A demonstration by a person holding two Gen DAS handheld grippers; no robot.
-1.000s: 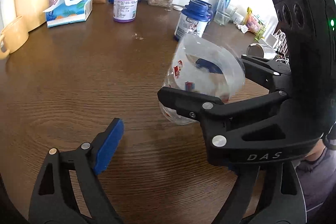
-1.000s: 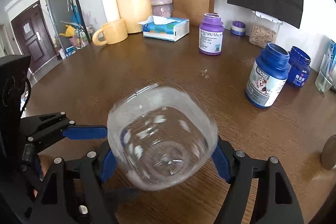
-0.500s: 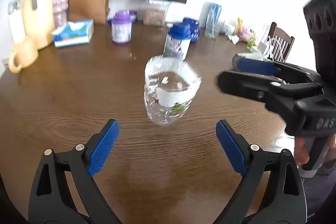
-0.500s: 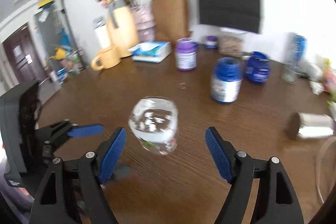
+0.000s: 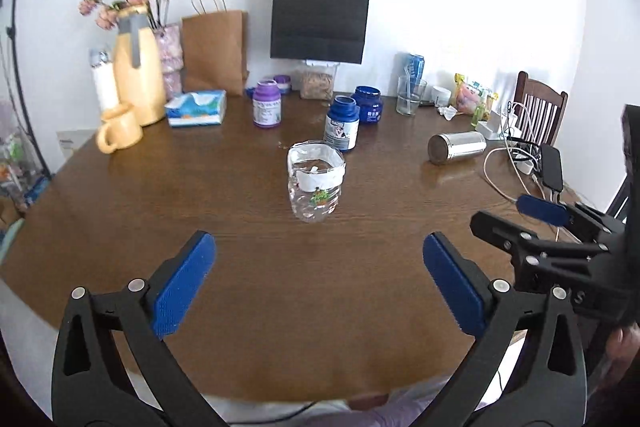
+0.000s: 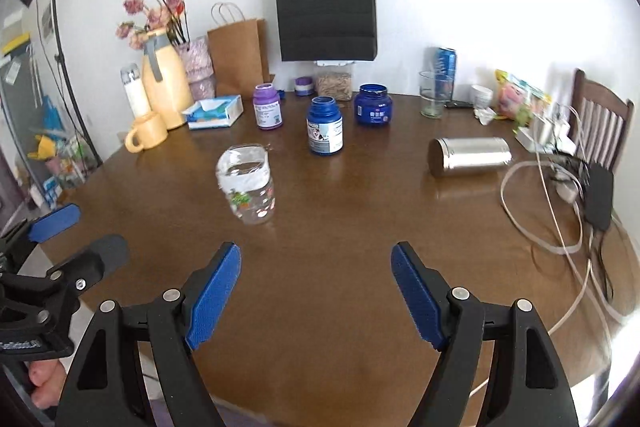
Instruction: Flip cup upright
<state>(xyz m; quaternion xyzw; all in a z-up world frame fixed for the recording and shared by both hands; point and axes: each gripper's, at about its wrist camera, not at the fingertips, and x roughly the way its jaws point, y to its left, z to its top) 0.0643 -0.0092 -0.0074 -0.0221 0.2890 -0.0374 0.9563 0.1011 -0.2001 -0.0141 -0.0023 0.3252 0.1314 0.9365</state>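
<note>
Cup: the clear plastic cup with a white band below its rim and small printed figures (image 5: 316, 183) (image 6: 249, 185) stands upright on the table, mouth up, with nothing touching it.
Landmark: I place everything else relative to this cup.
Table: the round brown wooden table (image 5: 240, 267) (image 6: 340, 227) carries the cup near its middle.
Left tool: my left tool (image 5: 318, 281) hangs on the near side of the cup, well apart from it, its blue-padded jaws spread wide and empty.
Right tool: my right tool (image 6: 316, 291) sits nearer to me than the cup and off to its right, jaws wide apart, gripping nothing.
Blue bottle: a blue labelled plastic bottle (image 5: 341, 129) (image 6: 325, 131) stands just behind the cup, to its right.
Purple bottle: a purple labelled bottle (image 5: 267, 103) (image 6: 269, 107) stands farther behind the cup.
Steel flask: a silver metal cylinder flask (image 5: 456, 147) (image 6: 468, 157) lies on its side, well to the right of the cup.
Mug: a yellow handled mug (image 5: 118, 133) (image 6: 146, 133) sits far to the left of the cup, toward the back.
</note>
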